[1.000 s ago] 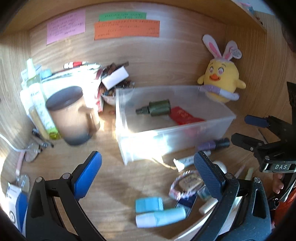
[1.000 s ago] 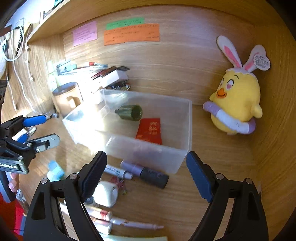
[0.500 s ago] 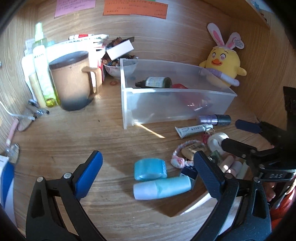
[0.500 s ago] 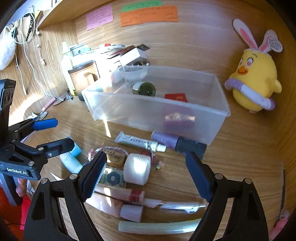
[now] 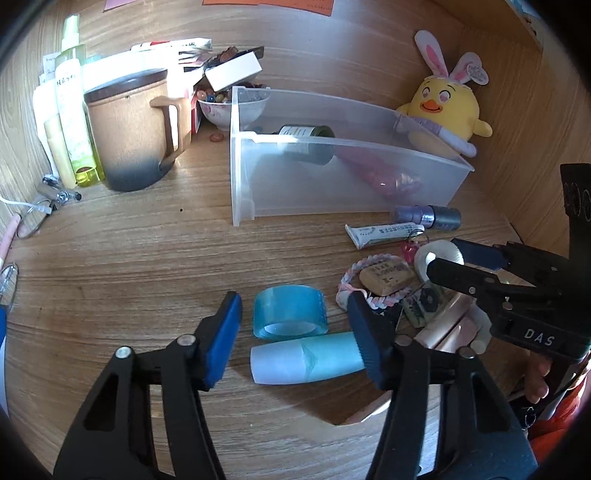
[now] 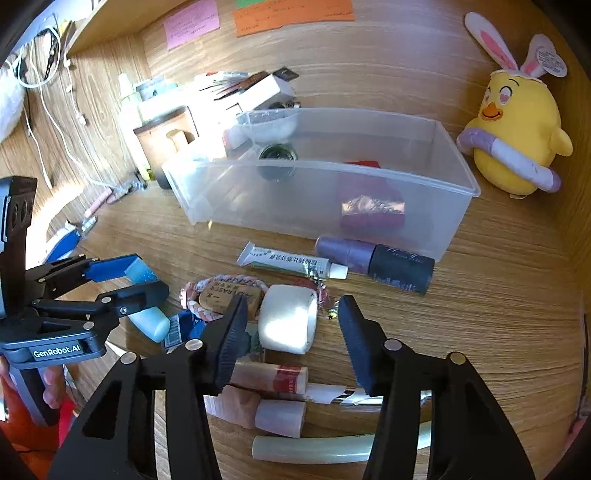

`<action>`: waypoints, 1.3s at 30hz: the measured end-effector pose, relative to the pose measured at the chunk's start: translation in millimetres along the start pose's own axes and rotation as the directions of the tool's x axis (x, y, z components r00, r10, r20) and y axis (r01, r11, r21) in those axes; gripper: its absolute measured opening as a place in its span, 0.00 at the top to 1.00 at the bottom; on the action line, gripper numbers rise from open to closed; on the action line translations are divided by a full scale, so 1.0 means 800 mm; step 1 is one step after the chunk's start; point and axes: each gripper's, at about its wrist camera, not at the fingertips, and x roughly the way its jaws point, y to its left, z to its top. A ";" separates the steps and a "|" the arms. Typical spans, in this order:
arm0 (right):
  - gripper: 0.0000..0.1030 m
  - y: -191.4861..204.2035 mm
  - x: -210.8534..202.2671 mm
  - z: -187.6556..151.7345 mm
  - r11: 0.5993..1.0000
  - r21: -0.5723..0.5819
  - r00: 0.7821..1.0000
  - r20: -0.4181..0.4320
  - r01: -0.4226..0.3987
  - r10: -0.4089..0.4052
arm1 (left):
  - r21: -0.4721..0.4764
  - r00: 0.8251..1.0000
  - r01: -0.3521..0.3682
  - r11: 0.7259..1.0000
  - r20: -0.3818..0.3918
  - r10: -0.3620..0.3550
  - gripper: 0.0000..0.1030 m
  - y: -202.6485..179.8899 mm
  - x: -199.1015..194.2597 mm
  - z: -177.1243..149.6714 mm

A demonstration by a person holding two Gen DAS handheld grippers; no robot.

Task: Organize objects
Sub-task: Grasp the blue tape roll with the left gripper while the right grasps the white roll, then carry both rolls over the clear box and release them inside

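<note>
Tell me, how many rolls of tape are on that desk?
2: a blue roll between the left gripper's closing fingers, a white roll between the right gripper's. Clutter may hide more.

A yellow chick toy (image 6: pixel 517 144) with bunny ears sits by the wooden wall. A big brown mug (image 5: pixel 129 136) stands on the worktop (image 5: pixel 129 266), with tall green bottles (image 5: pixel 74 110) just beside it. Pink and orange paper notes (image 6: pixel 291 14) are stuck up on the wall.
</note>
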 end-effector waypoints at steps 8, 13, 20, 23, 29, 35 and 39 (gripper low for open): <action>0.78 0.004 0.005 -0.001 1.000 -0.016 1.000 -0.010 0.004 -0.004 | -0.023 1.000 -0.002 1.000 0.012 0.002 0.63 0.003 -0.001 0.000; 0.78 0.002 -0.004 0.002 1.000 -0.005 1.000 0.021 0.004 -0.004 | -0.032 0.999 0.004 0.999 0.041 -0.003 0.63 0.004 -0.010 0.007; 0.78 -0.004 -0.033 0.016 1.000 0.004 0.995 0.096 0.021 -0.021 | -0.033 0.995 0.025 0.999 0.100 -0.022 0.63 -0.005 -0.026 0.028; 0.78 -0.010 -0.046 0.022 0.999 0.013 0.991 0.132 0.035 -0.037 | -0.026 0.991 0.027 0.999 0.134 -0.024 0.63 -0.010 -0.033 0.040; 0.78 -0.026 -0.061 0.040 0.998 0.032 0.981 0.184 0.061 -0.066 | -0.020 0.980 0.038 0.999 0.194 -0.034 0.63 -0.019 -0.047 0.066; 0.78 -0.045 -0.069 0.062 0.997 0.067 0.973 0.227 0.029 -0.043 | -0.041 0.972 0.064 0.997 0.227 -0.053 0.63 -0.018 -0.048 0.094; 0.78 -0.053 -0.071 0.074 0.996 0.084 0.967 0.253 0.010 -0.031 | -0.061 0.970 0.068 0.996 0.240 -0.052 0.63 -0.014 -0.042 0.109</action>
